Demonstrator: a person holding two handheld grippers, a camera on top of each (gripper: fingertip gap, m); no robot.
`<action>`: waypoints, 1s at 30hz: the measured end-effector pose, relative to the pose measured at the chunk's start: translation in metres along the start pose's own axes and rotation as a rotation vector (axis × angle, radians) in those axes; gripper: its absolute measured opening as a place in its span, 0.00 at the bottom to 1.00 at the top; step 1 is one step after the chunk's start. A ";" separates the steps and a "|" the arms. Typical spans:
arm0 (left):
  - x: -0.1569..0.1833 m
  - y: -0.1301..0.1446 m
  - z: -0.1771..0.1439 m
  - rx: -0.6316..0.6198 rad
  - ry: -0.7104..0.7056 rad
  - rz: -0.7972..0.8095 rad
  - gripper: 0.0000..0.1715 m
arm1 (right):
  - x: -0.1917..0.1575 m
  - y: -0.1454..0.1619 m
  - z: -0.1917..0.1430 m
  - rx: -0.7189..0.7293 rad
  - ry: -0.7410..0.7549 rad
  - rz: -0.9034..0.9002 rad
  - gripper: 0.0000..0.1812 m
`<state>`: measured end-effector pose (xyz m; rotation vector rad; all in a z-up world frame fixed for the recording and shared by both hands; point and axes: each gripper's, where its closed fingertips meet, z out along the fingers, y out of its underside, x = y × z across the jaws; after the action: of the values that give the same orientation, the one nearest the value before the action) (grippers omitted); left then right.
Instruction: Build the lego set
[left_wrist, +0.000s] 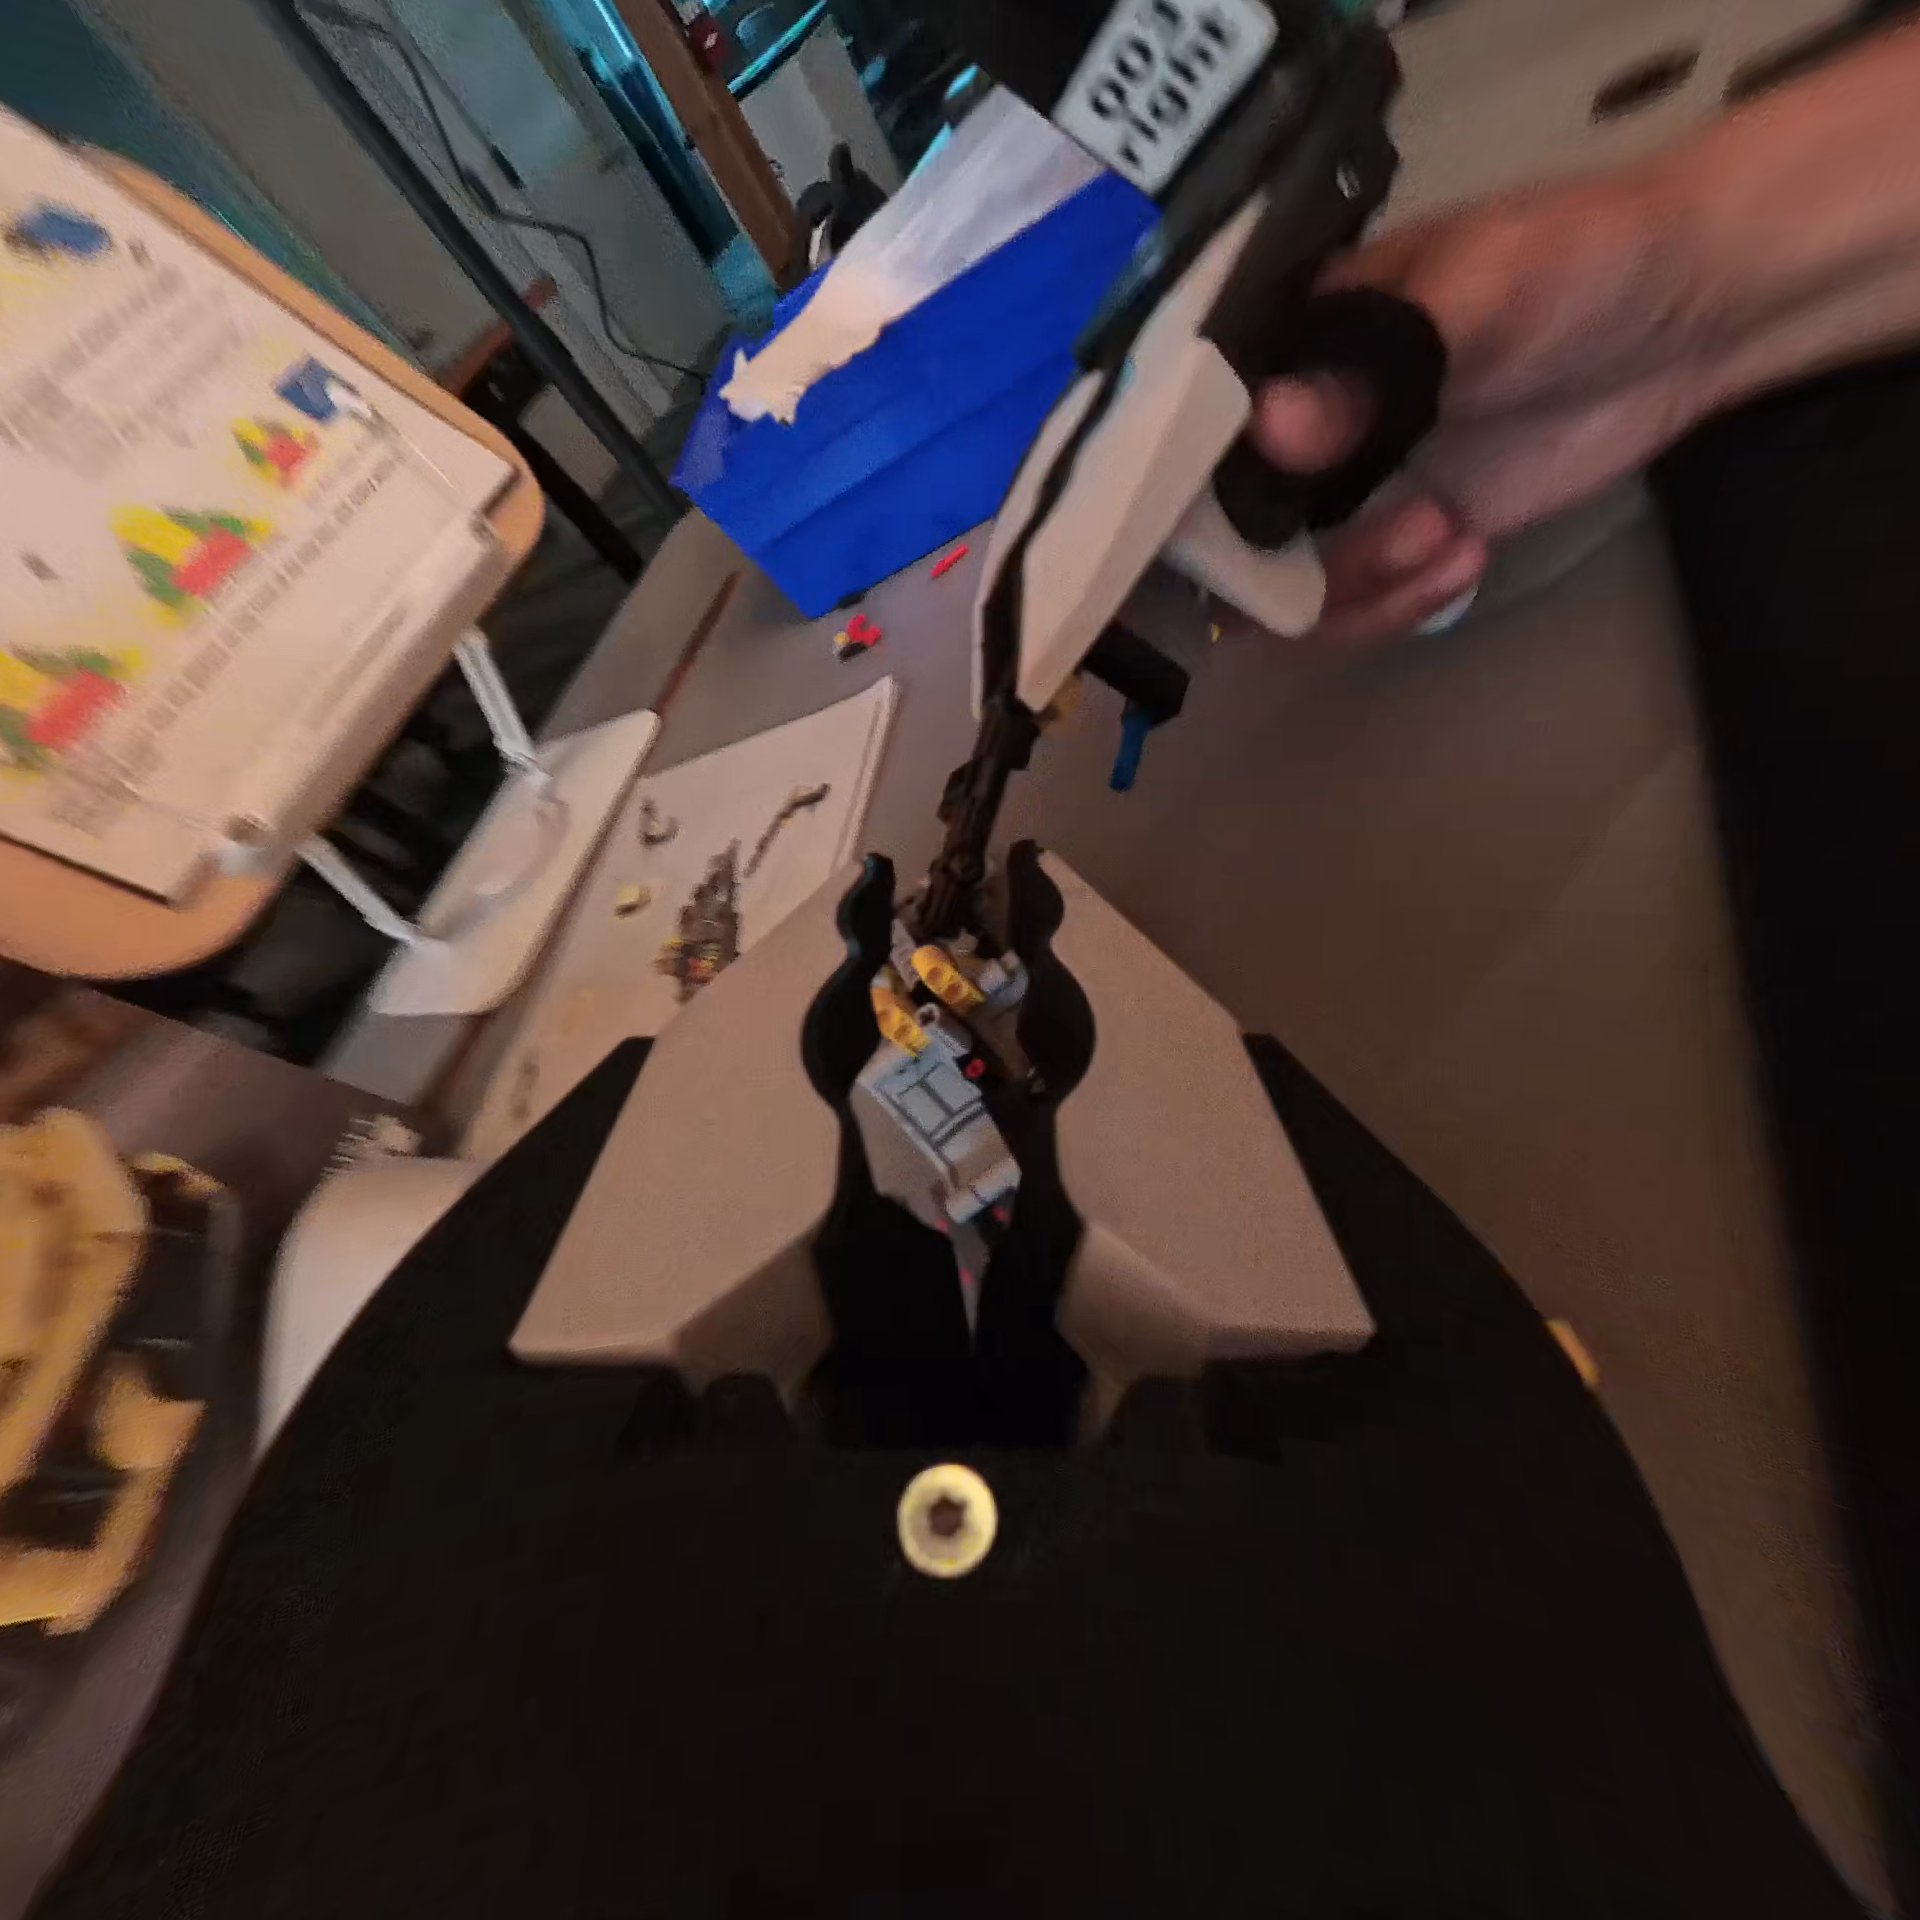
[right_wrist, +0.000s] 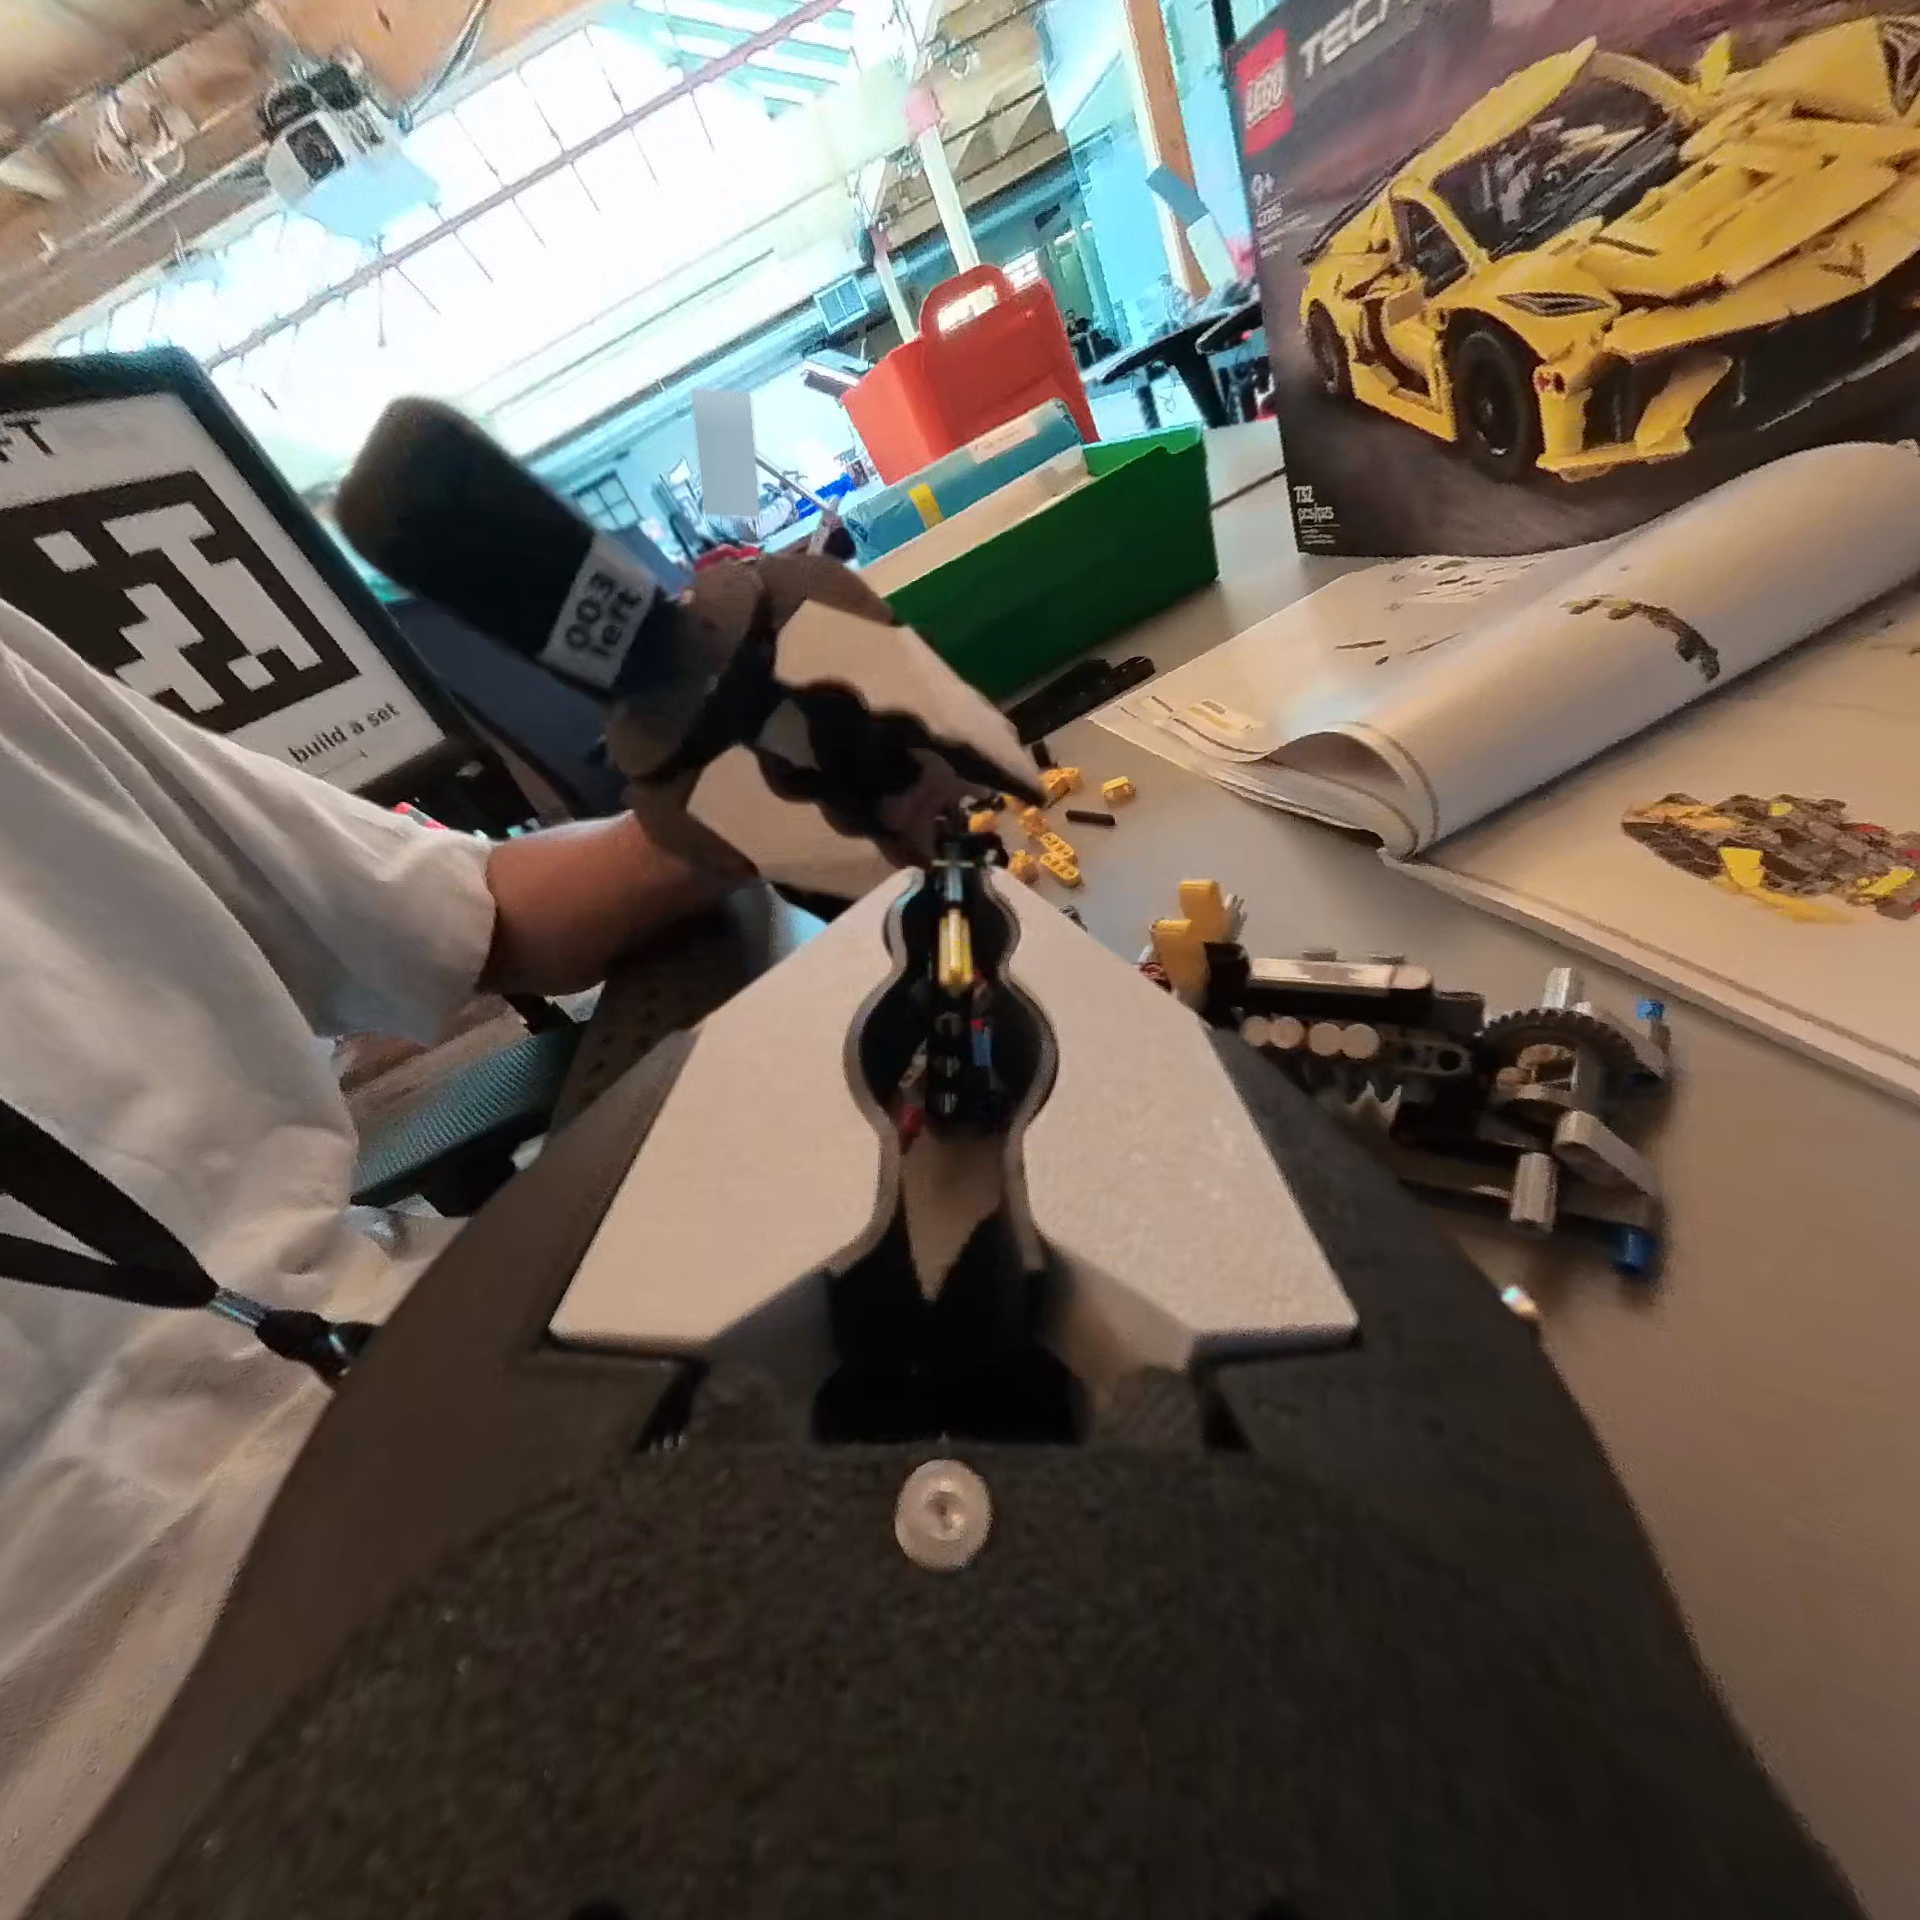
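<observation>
- Left wrist view: the left gripper (left_wrist: 951, 914) is clamped on a small Technic sub-assembly (left_wrist: 940, 1049) of grey, yellow and black parts, held above the table (left_wrist: 1351, 935) rather than resting on it, probably so both tools can work on it freely.
- The right gripper (left_wrist: 1023, 717) comes in from above, its jaws nearly together on a slim black stack of parts (left_wrist: 971, 831) whose lower end meets the sub-assembly's top; the two are lined up end to end, which looks like a mating step.
- A person's hand (left_wrist: 1455, 436) grips that tool's handle.
- Farther back lie a blue bin (left_wrist: 904, 436), an open instruction booklet (left_wrist: 769, 810) and a few loose red pieces (left_wrist: 857, 636), kept within reach for later steps.
- Right wrist view: the right gripper (right_wrist: 961, 894) is pinched narrowly on the black-and-yellow piece (right_wrist: 954, 966) running along its jaw gap, pointed at the left gripper (right_wrist: 935, 800), whose tips meet it over scattered yellow connectors (right_wrist: 1049, 842).
- A larger built chassis section (right_wrist: 1455, 1070), with gears and grey beams, sits on the table to the right, set aside while this smaller unit is joined.
- The open manual (right_wrist: 1507, 707) lies flat with the set's box (right_wrist: 1579, 270) standing behind it, presumably both for reference.
- A green tray (right_wrist: 1049, 561) and a red container (right_wrist: 966, 374) stand further off.
</observation>
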<state>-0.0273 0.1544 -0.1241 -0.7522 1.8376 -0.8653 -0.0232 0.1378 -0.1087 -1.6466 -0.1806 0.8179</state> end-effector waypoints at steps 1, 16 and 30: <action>0.001 -0.002 0.000 0.002 -0.041 0.084 0.05 | 0.000 0.001 0.001 -0.008 0.009 -0.015 0.03; -0.001 0.002 0.003 0.001 -0.152 0.361 0.03 | 0.010 0.008 -0.002 -0.014 0.029 0.069 0.07; -0.003 -0.003 -0.002 0.032 -0.154 0.364 0.03 | 0.008 0.011 -0.001 -0.031 0.010 0.104 0.07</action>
<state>-0.0280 0.1559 -0.1197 -0.4312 1.7459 -0.5823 -0.0205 0.1380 -0.1221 -1.7003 -0.1020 0.8889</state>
